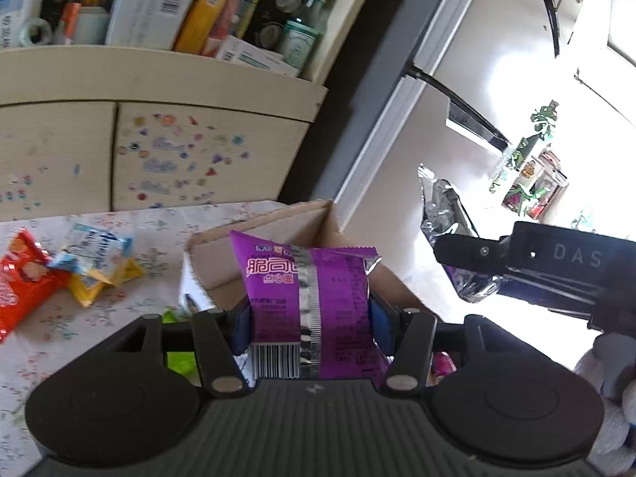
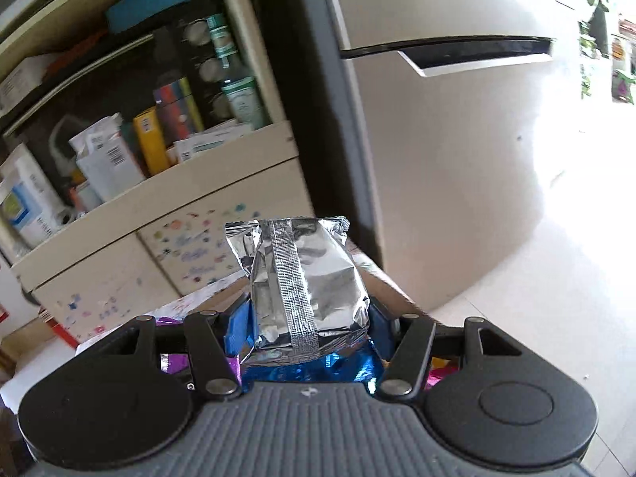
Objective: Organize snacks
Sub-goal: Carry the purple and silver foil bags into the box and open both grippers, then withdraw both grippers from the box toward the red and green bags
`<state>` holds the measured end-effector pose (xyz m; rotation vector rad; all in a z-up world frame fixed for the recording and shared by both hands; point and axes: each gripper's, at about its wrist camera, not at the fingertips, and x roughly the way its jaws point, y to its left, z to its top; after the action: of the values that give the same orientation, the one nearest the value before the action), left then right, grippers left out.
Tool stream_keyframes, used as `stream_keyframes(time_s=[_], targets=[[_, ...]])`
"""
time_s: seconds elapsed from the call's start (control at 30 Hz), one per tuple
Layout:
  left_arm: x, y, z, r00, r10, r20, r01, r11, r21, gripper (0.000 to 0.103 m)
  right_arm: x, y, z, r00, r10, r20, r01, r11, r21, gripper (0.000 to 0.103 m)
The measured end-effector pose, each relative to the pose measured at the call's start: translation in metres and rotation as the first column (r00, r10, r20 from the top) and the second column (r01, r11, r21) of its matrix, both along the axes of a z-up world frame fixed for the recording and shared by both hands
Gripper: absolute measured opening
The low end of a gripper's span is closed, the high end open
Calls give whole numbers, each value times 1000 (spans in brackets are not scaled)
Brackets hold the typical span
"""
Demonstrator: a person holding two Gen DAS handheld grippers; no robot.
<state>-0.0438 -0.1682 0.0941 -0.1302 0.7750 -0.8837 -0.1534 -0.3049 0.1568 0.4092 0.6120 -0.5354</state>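
My left gripper (image 1: 312, 318) is shut on a purple snack packet (image 1: 306, 298) and holds it above an open cardboard box (image 1: 278, 230) on the table. My right gripper (image 2: 308, 320) is shut on a silver foil snack packet (image 2: 306, 278), also above the box edge (image 2: 381, 274). The right gripper (image 1: 449, 254) with its silver packet (image 1: 445, 206) shows at the right of the left wrist view. Loose snacks lie on the table at the left: a red packet (image 1: 20, 282), a blue-white packet (image 1: 93, 244) and a yellow packet (image 1: 95, 282).
A flowered tablecloth (image 1: 131, 318) covers the table. Behind stands a beige cabinet (image 1: 159, 151) with stickers and a shelf full of boxes and bottles (image 1: 167, 8). A grey fridge (image 2: 457, 159) stands at the right. Green and pink packets (image 1: 181, 361) lie below the left gripper.
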Motion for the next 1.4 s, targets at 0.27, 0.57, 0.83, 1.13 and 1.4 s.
stream_keyframes(time_s=[0.27, 0.57, 0.83, 1.13, 1.4], targets=[[-12, -31, -17, 997, -64, -45, 63, 998, -11, 72, -2, -15, -9, 995, -98, -31, 98, 995, 24, 69], [-9, -9, 4, 999, -19, -29, 17, 998, -52, 90, 1, -9, -6, 998, -61, -5, 61, 998, 33, 79], [11, 28, 11, 997, 75, -30, -74, 997, 26, 91, 16, 10, -9, 998, 57, 6, -57, 997, 51, 81], [31, 62, 28, 989, 150, 2, -149, 985, 82, 92, 27, 25, -7, 993, 114, 37, -116, 992, 52, 84], [64, 110, 42, 961, 277, -24, -276, 960, 39, 94, 39, 42, -12, 982, 185, 40, -188, 979, 74, 84]])
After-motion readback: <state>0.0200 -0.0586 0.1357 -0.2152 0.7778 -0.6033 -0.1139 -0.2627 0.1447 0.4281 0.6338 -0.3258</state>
